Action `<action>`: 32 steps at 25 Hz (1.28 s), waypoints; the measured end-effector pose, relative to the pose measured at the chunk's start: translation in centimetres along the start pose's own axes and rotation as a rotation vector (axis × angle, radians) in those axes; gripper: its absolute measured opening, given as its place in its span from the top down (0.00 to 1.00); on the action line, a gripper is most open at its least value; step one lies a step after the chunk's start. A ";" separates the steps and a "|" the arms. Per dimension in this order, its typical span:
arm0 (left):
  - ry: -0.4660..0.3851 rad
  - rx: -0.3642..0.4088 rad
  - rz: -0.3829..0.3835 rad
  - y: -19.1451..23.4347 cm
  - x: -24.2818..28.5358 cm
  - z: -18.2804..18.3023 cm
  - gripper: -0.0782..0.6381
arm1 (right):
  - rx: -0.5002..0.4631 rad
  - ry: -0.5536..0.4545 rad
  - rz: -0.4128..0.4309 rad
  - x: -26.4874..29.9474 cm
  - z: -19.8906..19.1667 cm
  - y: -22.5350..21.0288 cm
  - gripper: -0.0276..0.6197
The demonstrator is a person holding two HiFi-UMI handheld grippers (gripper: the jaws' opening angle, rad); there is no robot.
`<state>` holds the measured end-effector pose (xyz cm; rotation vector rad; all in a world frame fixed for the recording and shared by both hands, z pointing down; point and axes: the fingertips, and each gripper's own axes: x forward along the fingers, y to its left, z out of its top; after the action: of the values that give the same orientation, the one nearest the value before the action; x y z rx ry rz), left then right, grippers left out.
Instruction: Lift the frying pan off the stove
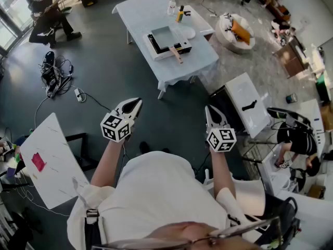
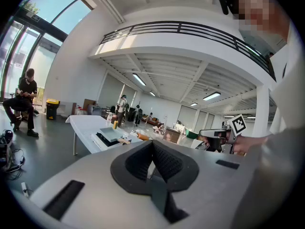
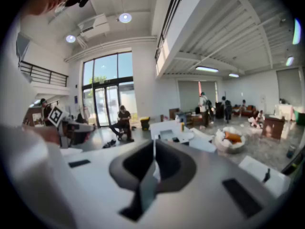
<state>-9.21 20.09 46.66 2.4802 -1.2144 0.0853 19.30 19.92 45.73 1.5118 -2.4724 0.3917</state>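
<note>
The frying pan (image 1: 163, 37) is square and grey with a wooden handle (image 1: 177, 55). It sits on a black portable stove (image 1: 167, 47) on a white-clothed table (image 1: 140, 12) far ahead of me. My left gripper (image 1: 137, 102) and right gripper (image 1: 209, 109) are both shut and empty, held out in front of my body a few steps short of the table. In the left gripper view the pan (image 2: 110, 134) shows small beyond the closed left gripper (image 2: 152, 145). The right gripper view shows the table (image 3: 167, 128) far past the closed right gripper (image 3: 154, 147).
Two bottles (image 1: 172, 5) and a white plate (image 1: 189, 33) share the table. Cables and a power strip (image 1: 56, 75) lie on the floor at left. A person sits at the far left (image 1: 47, 14). A white board (image 1: 52, 160) stands left of me, a white stand (image 1: 248, 104) right.
</note>
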 end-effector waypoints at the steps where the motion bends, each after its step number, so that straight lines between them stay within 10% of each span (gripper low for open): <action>1: 0.001 -0.001 0.000 0.1 0.0 0.0 0.85 | 0.001 0.001 0.000 0.1 -0.1 0.1 0.91; 32: 0.052 -0.014 -0.094 4.3 -0.8 -0.8 0.85 | -0.009 0.010 -0.031 2.4 0.2 5.6 0.90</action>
<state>-12.93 18.56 48.60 2.5028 -1.0727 0.1152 13.20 20.28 45.67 1.5384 -2.4369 0.3812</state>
